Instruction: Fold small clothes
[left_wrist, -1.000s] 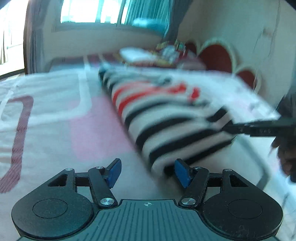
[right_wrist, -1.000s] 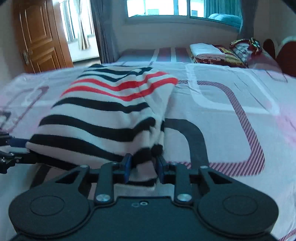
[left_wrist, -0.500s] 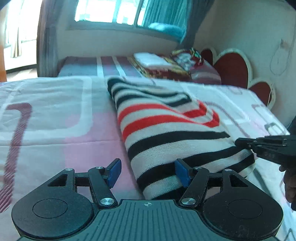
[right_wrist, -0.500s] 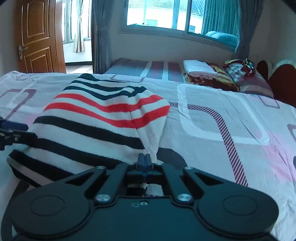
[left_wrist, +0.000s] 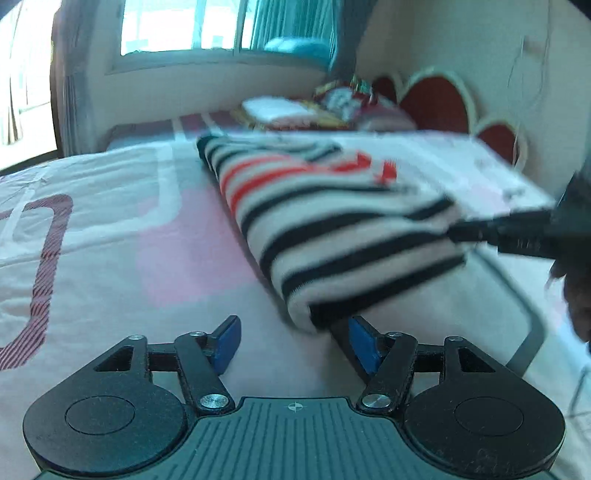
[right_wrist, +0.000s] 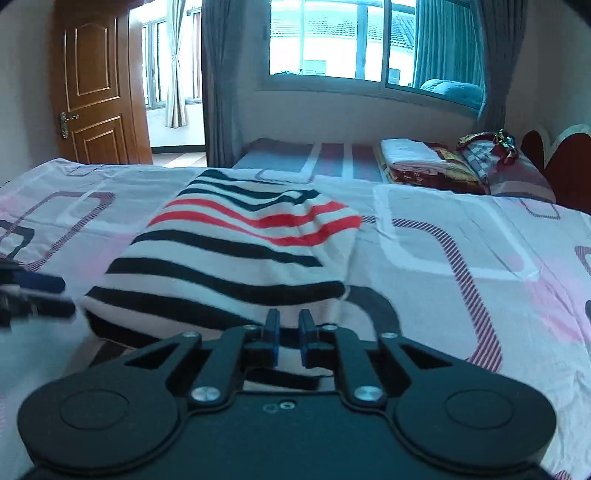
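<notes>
Where the left gripper (left_wrist: 293, 341) hangs low over the bedsheet (left_wrist: 92, 266), its blue pads stand wide apart with nothing pinched, the near corner of the folded striped garment (left_wrist: 332, 236) just ahead of its right pad. The right gripper (right_wrist: 287, 338) has its jaws opening a narrow way, the garment's near edge lying between them without clear pressing. The garment rests mid-bed, black stripes near, red ones farther. Beyond lie folded bedding (right_wrist: 417, 162) and a window (right_wrist: 332, 40).
</notes>
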